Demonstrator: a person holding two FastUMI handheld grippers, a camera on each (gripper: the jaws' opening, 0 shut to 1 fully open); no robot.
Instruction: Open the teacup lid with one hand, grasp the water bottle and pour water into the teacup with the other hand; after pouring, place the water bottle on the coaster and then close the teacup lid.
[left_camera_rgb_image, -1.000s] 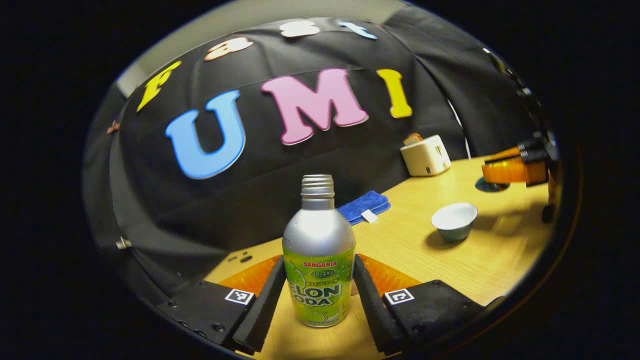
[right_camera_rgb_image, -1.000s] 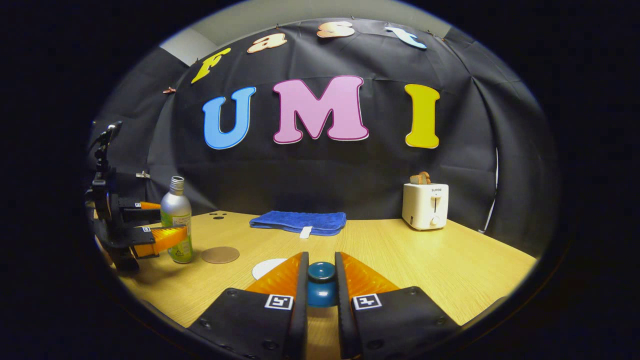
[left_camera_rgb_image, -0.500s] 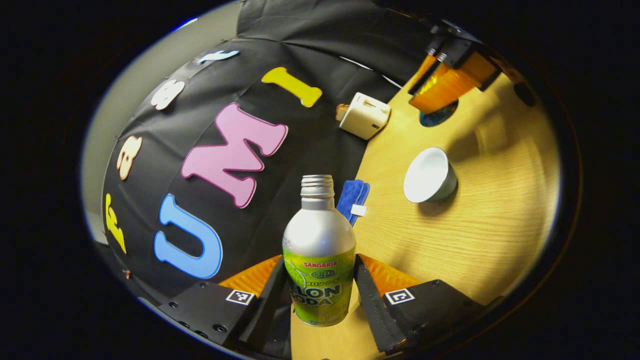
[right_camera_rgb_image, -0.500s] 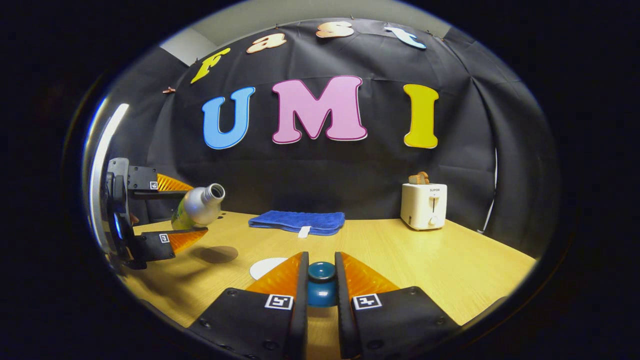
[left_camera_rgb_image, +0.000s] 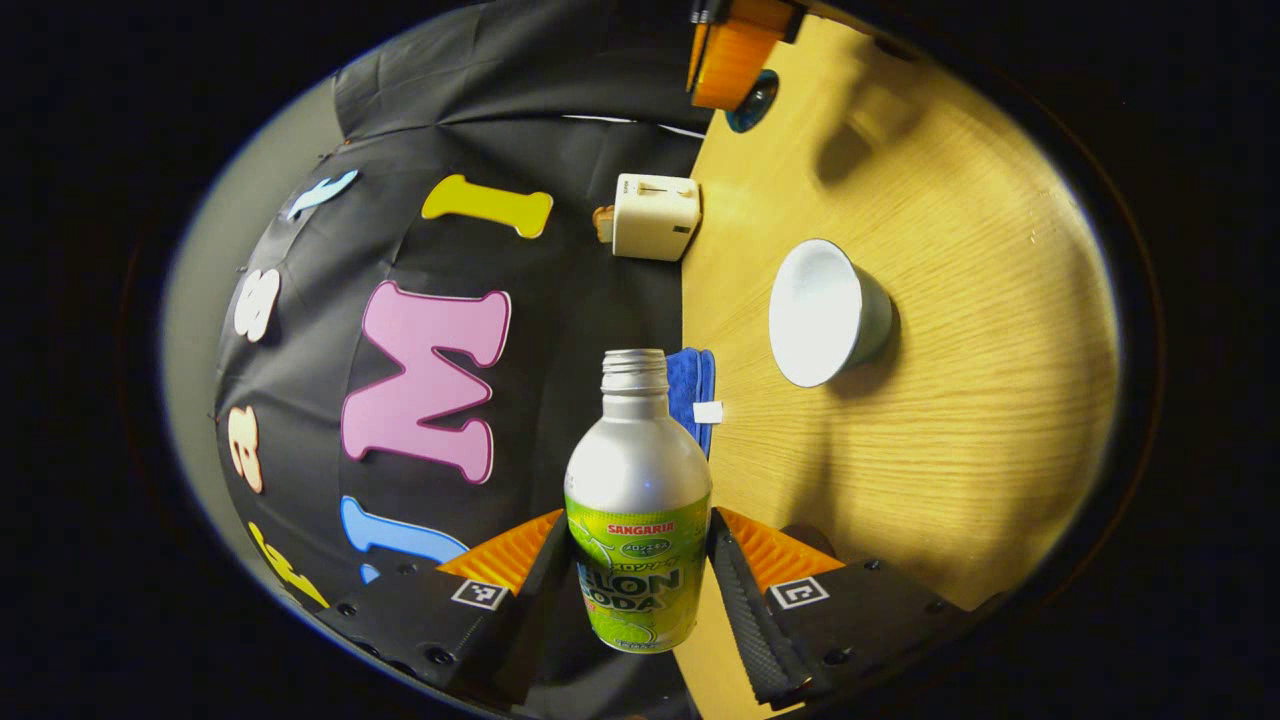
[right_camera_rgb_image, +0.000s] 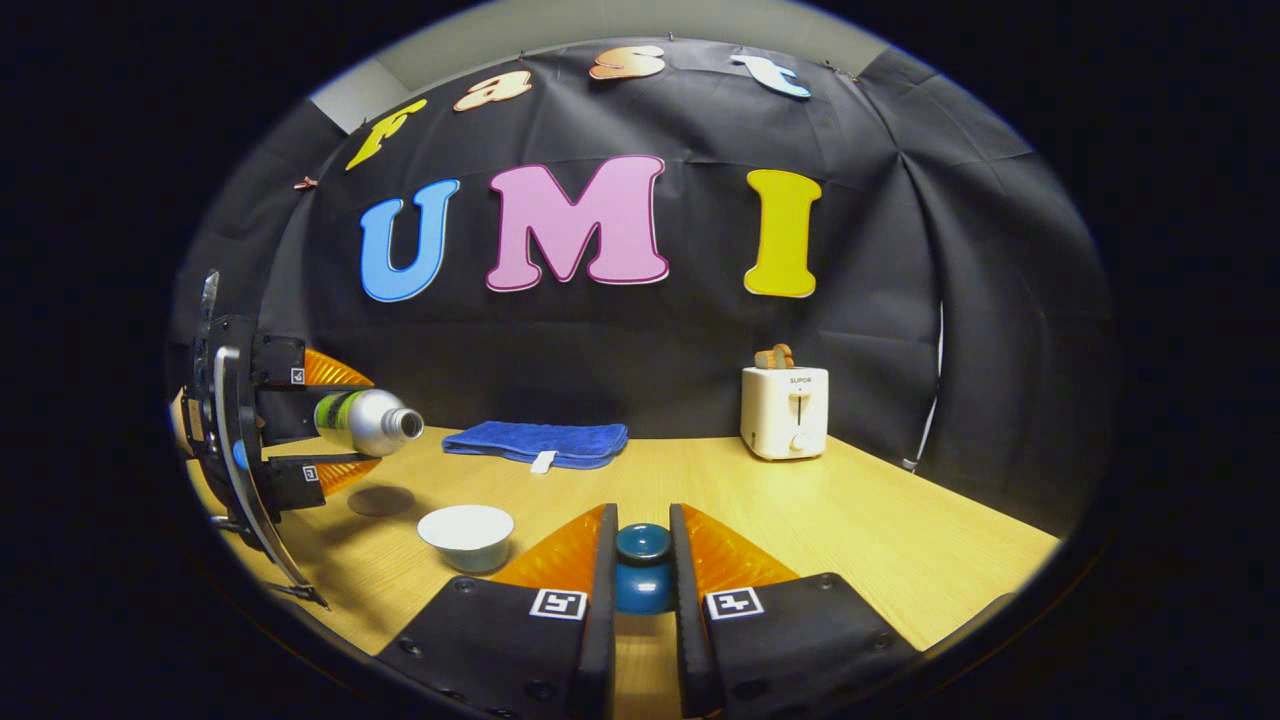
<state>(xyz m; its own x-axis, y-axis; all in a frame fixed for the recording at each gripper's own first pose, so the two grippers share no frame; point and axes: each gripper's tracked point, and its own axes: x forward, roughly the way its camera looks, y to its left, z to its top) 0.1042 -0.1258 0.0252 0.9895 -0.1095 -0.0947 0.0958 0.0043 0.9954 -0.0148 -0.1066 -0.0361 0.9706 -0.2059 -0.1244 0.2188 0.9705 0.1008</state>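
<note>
I am holding the water bottle (left_camera_rgb_image: 638, 500) tipped level above the counter (left_camera_rgb_image: 950, 420), left gripper (left_camera_rgb_image: 640, 590) jaws clamped around its slick, light metal belly; the teacup (left_camera_rgb_image: 825, 312) sits at two o'clock. The right gripper (right_camera_rgb_image: 642, 580) jaws are pinching the lid (right_camera_rgb_image: 642, 560) knob.

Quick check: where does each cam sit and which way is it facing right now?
Left gripper view: rides the left gripper, rolled sideways; looks along its fingers clamping the bottle, toward the open teacup and toaster.
Right gripper view: rides the right gripper, level, low over the table; faces the wall; its fingers pinch the lid; left gripper seen far left.
Shared: bottle, teacup, toaster, blue towel, table.
</note>
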